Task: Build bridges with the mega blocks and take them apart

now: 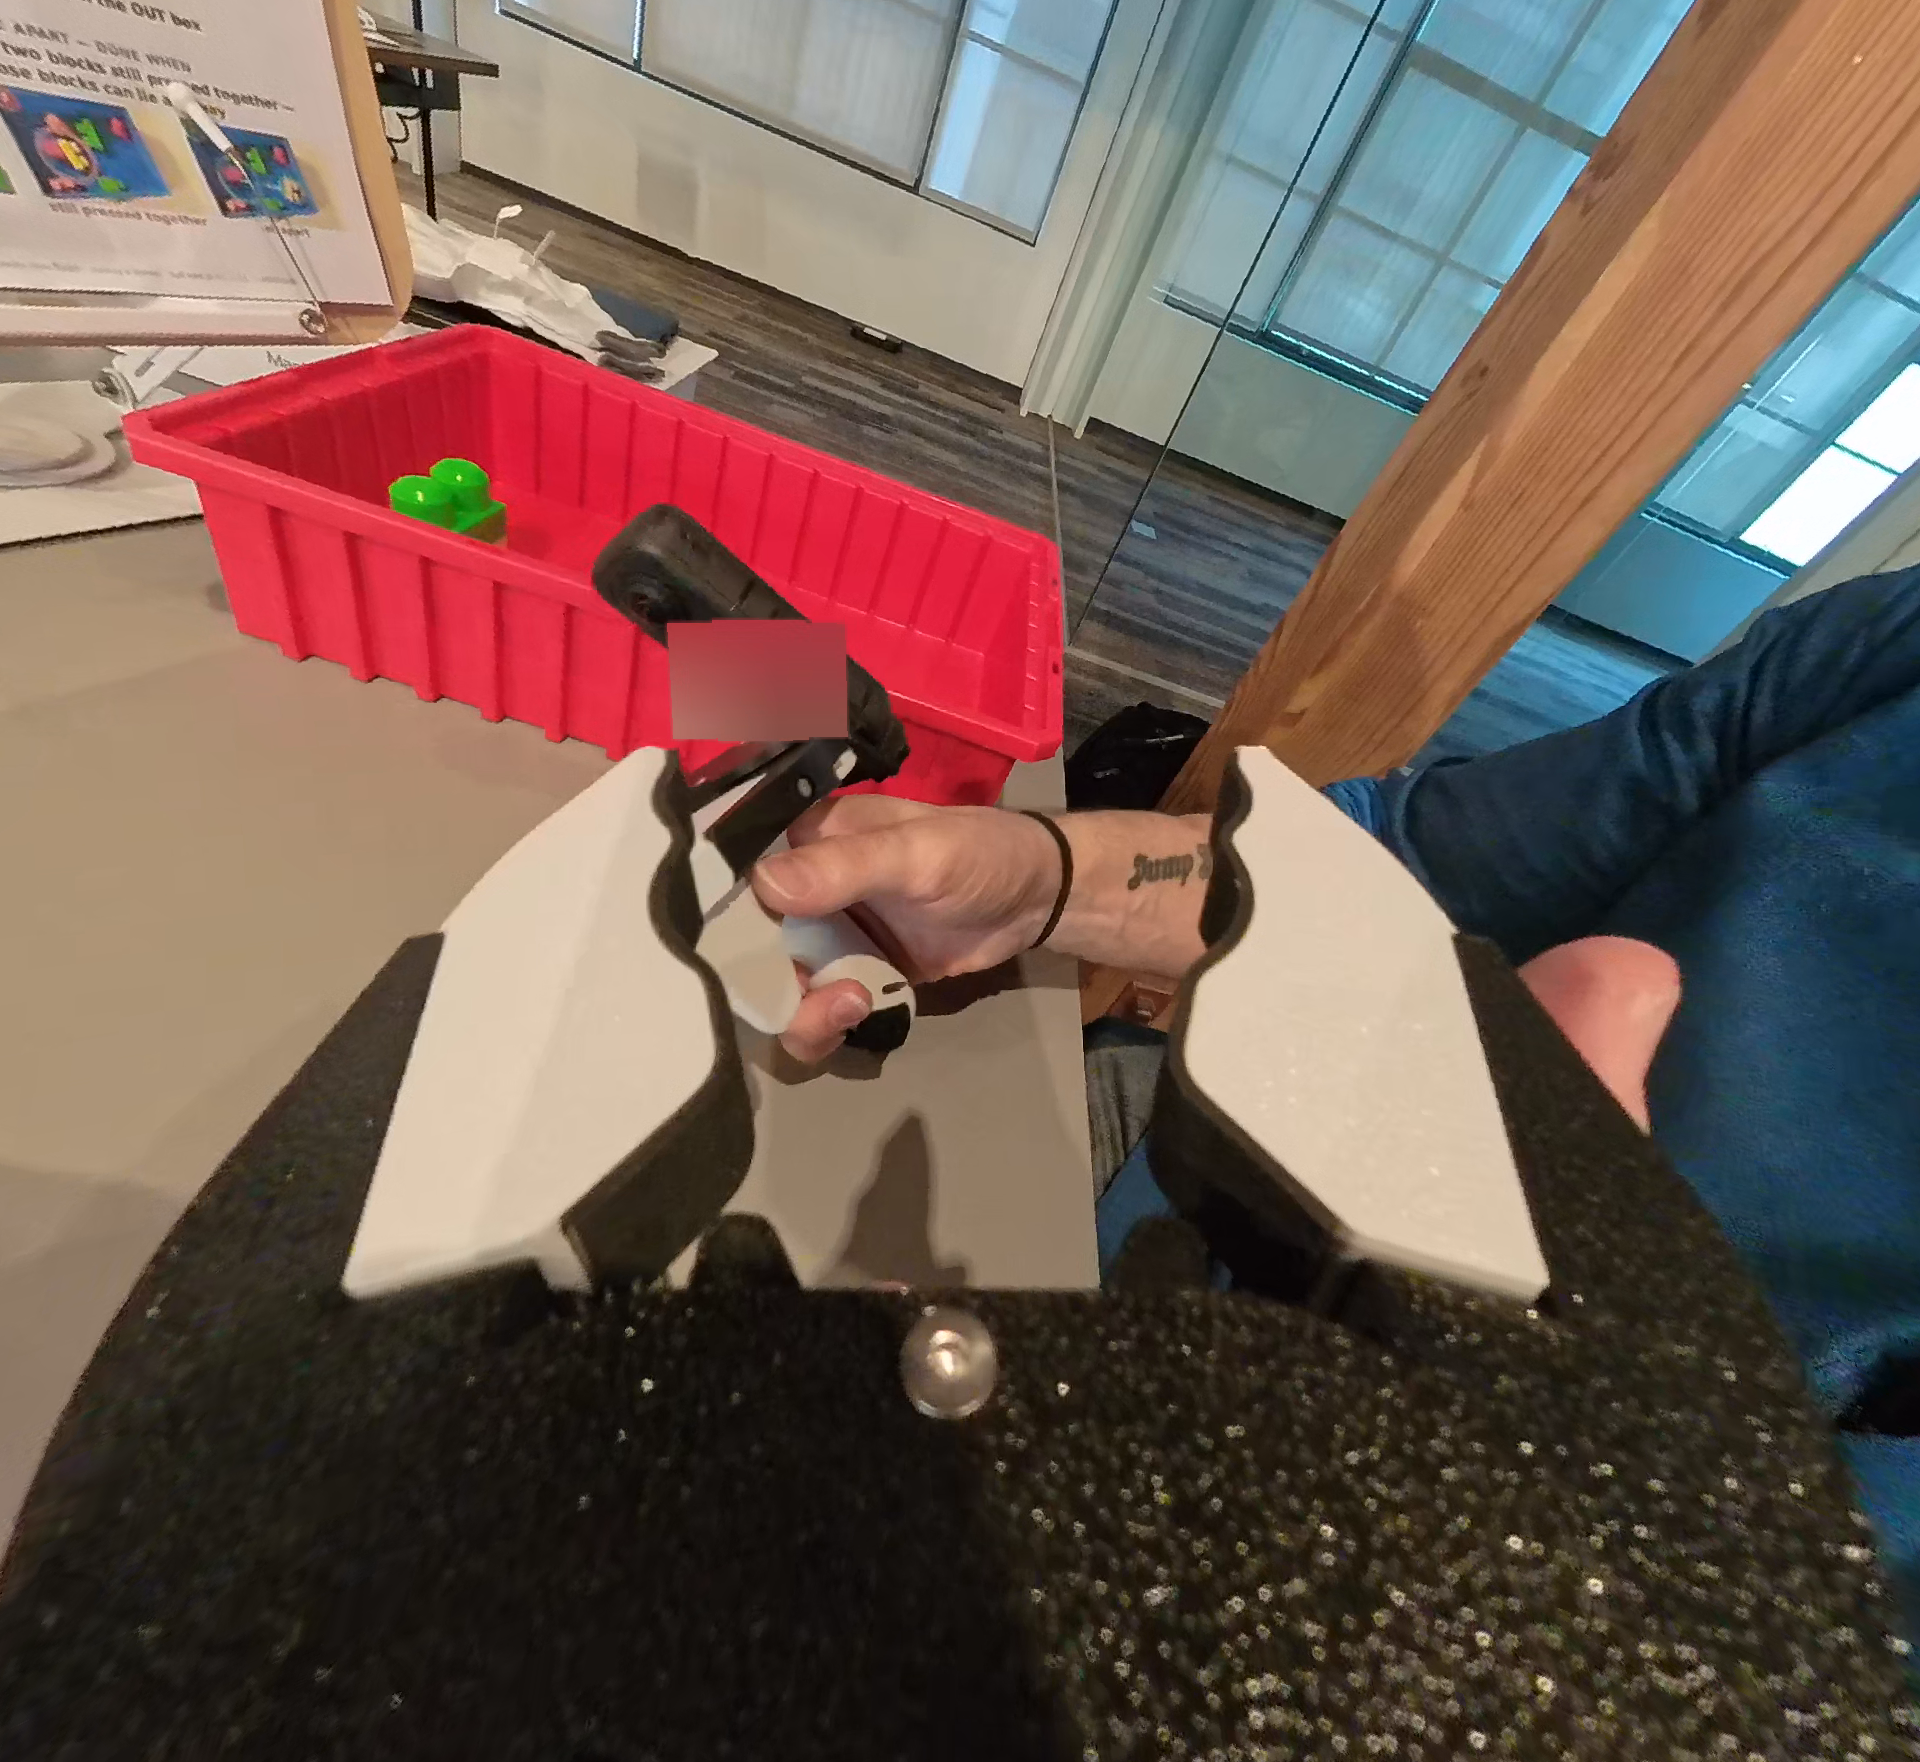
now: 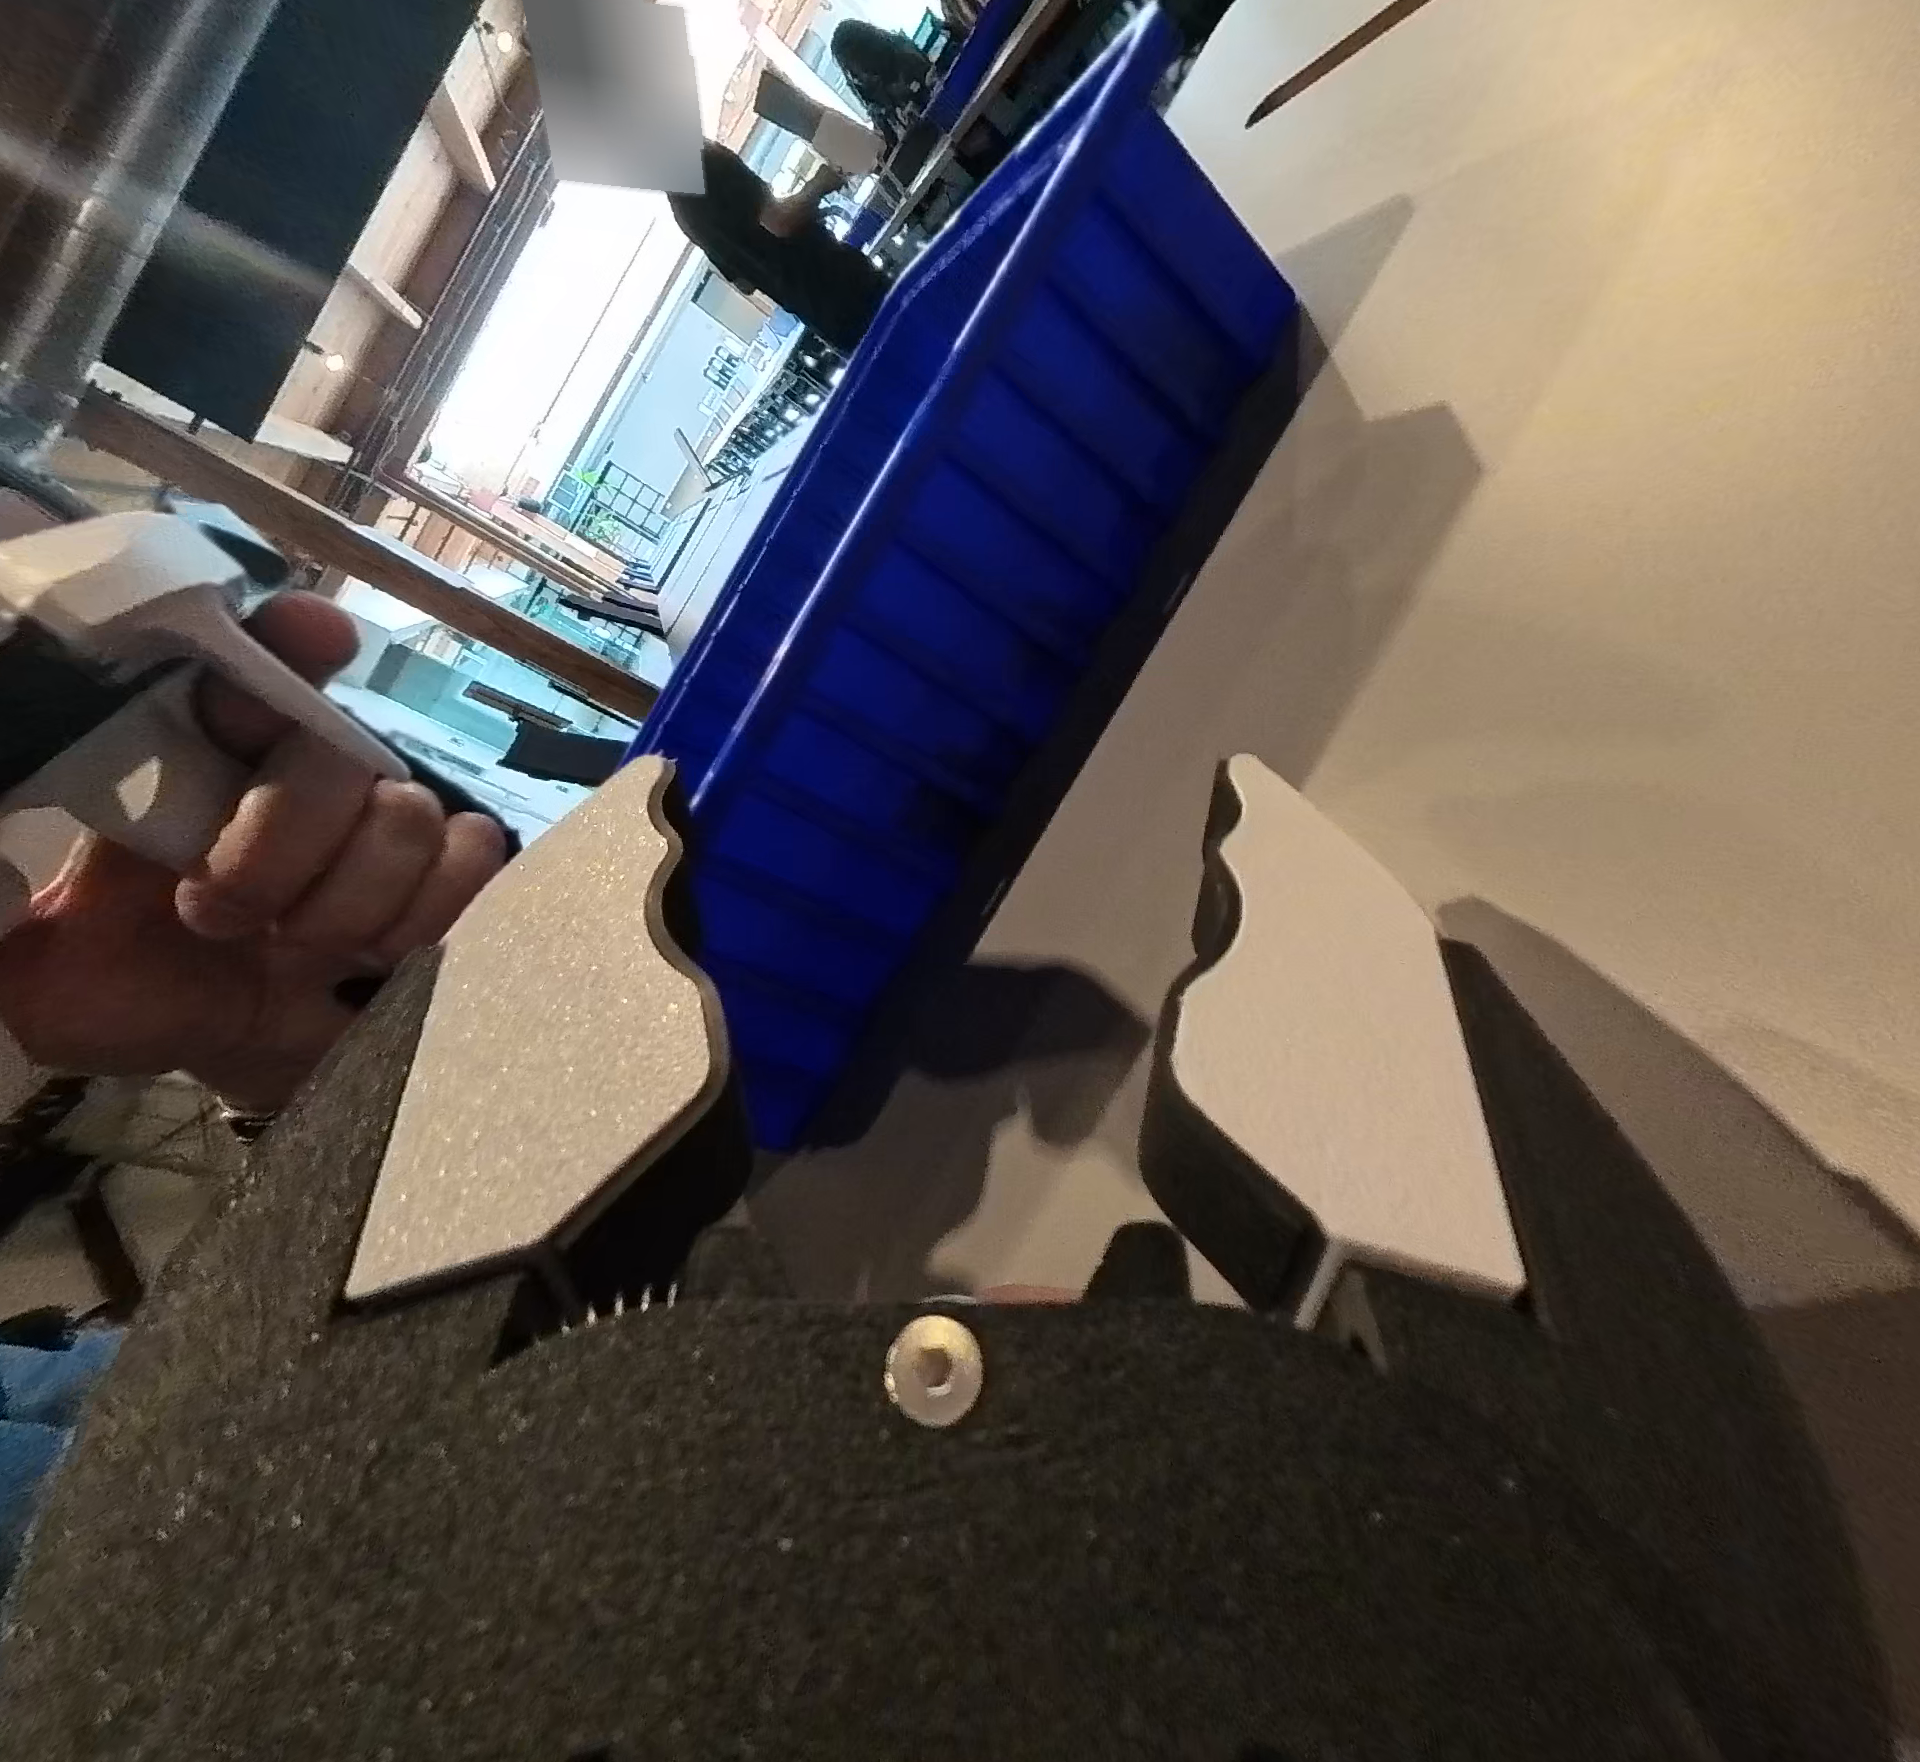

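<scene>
Both claws, left claw (image 1: 951, 777) and right claw (image 2: 945, 787), are spread wide and empty. Judged step: reaching for blocks. Next move: lower 1 claw onto the green block (image 1: 449, 499) in the red bin (image 1: 623, 642).

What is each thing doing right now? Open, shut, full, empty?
Left gripper: jaws open, holding nothing.
Right gripper: jaws open, holding nothing.
Red bin: upright on the table, one green block inside.
Blue bin: on the table, inside hidden.
</scene>
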